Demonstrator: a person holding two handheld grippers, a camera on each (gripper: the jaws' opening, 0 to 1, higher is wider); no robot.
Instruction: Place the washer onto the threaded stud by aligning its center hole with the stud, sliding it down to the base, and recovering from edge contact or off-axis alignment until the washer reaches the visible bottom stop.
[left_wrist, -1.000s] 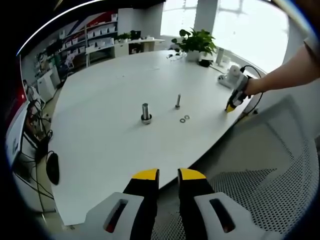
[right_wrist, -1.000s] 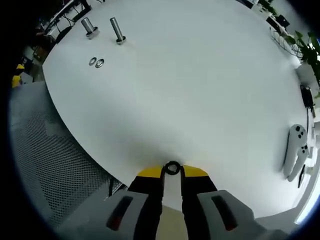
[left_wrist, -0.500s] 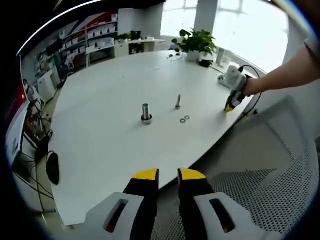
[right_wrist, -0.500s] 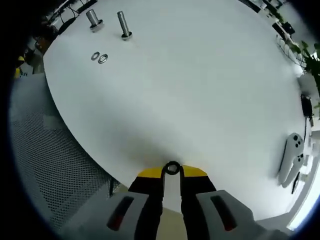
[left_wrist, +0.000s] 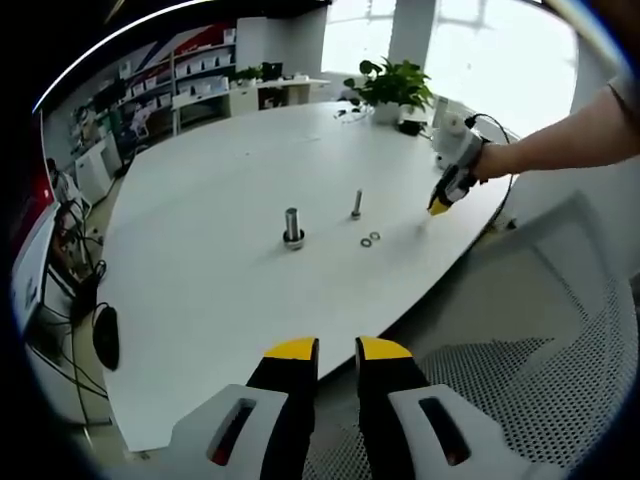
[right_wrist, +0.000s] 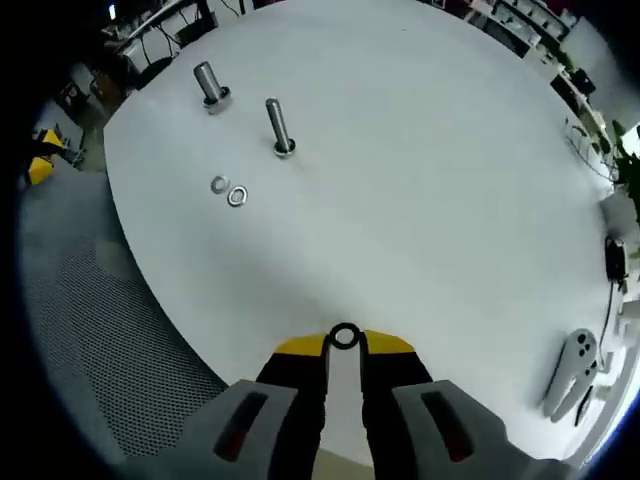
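White oval table (right_wrist: 420, 180), office shelves behind. Right gripper (right_wrist: 344, 345) pinches a small dark washer (right_wrist: 344, 336) by its rim at the tips, above the table's near edge, well apart from the thin stud (right_wrist: 277, 125). Washer looks light, stiff, slippery; an edge grip keeps the hole free. Thick stud (right_wrist: 208, 84) and two loose washers (right_wrist: 229, 190) lie nearby. Left gripper (left_wrist: 336, 350) jaws narrow, holding nothing

Probably office: conference table (left_wrist: 230, 270), shelves (left_wrist: 195, 75)
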